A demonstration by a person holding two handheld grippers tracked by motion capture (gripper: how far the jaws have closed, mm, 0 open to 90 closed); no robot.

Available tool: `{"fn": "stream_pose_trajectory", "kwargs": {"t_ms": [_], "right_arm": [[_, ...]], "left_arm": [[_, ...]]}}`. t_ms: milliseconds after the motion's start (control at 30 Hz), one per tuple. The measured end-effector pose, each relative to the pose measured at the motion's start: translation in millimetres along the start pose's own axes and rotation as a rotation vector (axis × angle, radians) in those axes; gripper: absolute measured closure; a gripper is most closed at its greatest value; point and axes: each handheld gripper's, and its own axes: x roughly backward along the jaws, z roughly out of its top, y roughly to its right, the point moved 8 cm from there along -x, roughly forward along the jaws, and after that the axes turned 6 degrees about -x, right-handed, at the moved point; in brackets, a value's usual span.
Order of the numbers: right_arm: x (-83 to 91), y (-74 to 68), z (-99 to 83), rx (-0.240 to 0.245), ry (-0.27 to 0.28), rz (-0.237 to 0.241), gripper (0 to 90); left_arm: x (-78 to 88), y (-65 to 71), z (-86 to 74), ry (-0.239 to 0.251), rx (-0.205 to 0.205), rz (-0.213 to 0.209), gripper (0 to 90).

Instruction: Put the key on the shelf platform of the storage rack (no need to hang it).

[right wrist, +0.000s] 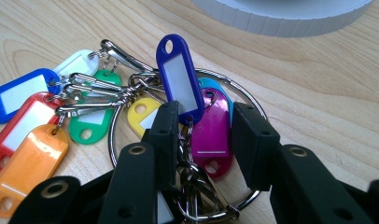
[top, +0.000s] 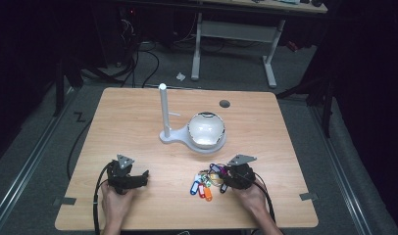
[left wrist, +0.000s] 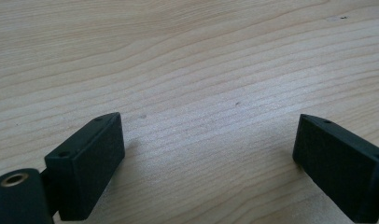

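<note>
- On the table (top: 138,112), near my edge, the left tongs (left wrist: 206,135) lie released and wide over bare wood, well apart from the work. If the bunch slides, I judge they are too far off to steady it.
- The white stand (top: 163,105) and its bowl (top: 206,128) sit just beyond the bunch. A hurried lift could swing dangling tags into the bowl's rim.
- The bunch of key tags (top: 204,185) lies at front right, fanned out flat. Lifted by one tag, the rest would hang and sway, and could drag it out of the grip.
- The metal ring (right wrist: 114,135) runs under the right tongs (right wrist: 206,116). A close could land on bare wire and skid off.
- The right tongs stand half closed astride the purple tag (right wrist: 178,79), one jaw touching it and the other apart, nothing pinched. It may tip aside and leave me the flat magenta tag (right wrist: 211,135).
</note>
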Motion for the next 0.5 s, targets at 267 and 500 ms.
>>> {"fn": "stream_pose_trajectory", "kwargs": {"t_ms": [267, 500], "right_arm": [[1.7, -0.7, -0.9, 0.013, 0.000, 0.005, 63.4], [2.0, -0.8, -1.0, 0.030, -0.006, 0.003, 63.4]], "left_arm": [[0.0, 0.0, 0.1, 0.001, -0.001, -0.001, 9.4], [0.0, -0.1, 0.1, 0.001, -0.001, 0.000, 9.5]]}}
